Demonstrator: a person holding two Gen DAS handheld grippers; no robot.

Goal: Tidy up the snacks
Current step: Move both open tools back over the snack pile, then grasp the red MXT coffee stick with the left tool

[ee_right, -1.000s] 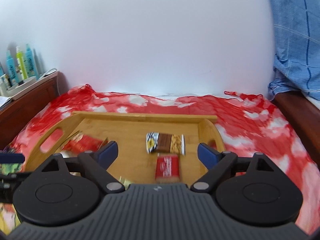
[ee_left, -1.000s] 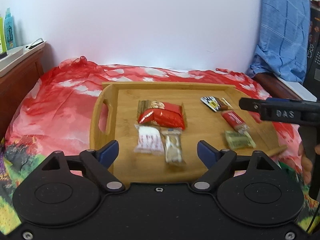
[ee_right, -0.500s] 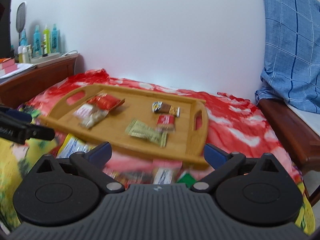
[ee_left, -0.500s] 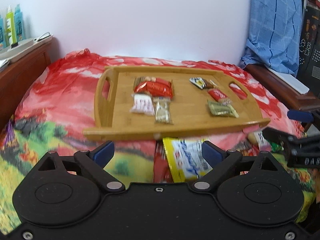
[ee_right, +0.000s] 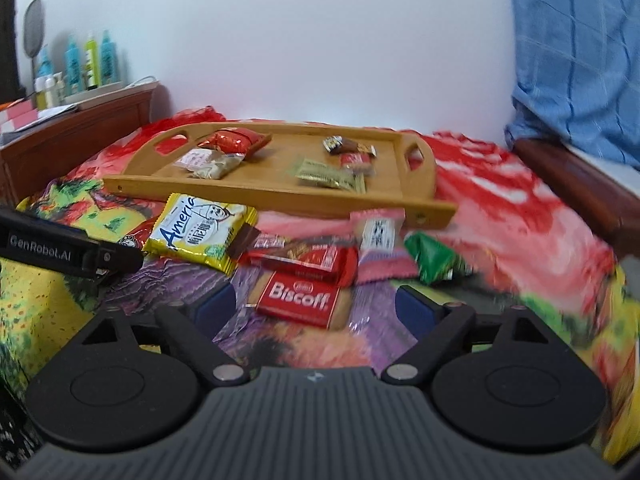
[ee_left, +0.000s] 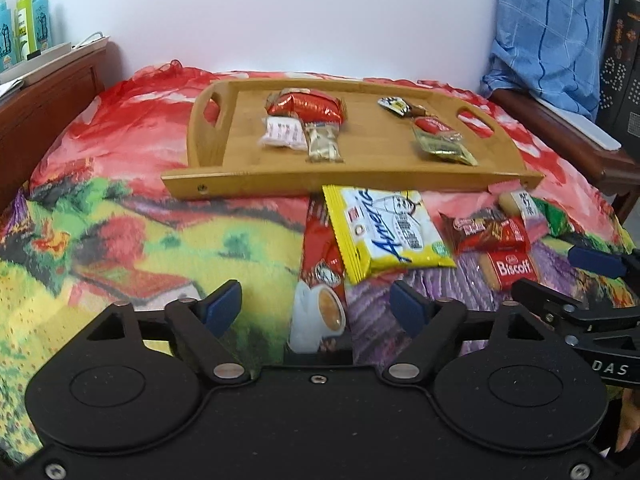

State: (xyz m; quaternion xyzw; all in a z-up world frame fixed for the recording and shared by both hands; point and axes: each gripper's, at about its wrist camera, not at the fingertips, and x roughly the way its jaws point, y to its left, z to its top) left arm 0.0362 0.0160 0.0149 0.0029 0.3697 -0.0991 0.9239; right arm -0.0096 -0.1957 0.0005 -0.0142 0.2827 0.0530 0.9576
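A wooden tray (ee_left: 360, 184) (ee_right: 280, 196) lies on the bed and holds several small snack packets, among them a red one (ee_left: 308, 106). In front of it is a loose pile: a yellow packet (ee_left: 384, 232) (ee_right: 200, 232), a red coffee sachet (ee_left: 320, 280), a Biscoff pack (ee_left: 512, 268) (ee_right: 300, 300), and pink and green packets. My left gripper (ee_left: 316, 306) hovers over the coffee sachet with its jaws closing, and the pads are clear of it. My right gripper (ee_right: 316, 308) (ee_left: 564, 276) straddles the Biscoff pack, also closing without touching it.
A colourful blanket (ee_left: 140, 248) covers the bed. A wooden headboard shelf with bottles (ee_right: 88, 64) stands at the left. A blue checked cloth (ee_right: 580, 60) hangs over the wooden rail at the right. A white wall is behind. One finger of the left gripper (ee_right: 72, 250) reaches in from the left.
Both grippers have drawn back from over the tray and sunk toward the loose snack pile in front of it. The tray now lies farther off. Both pairs of jaws have narrowed a little.
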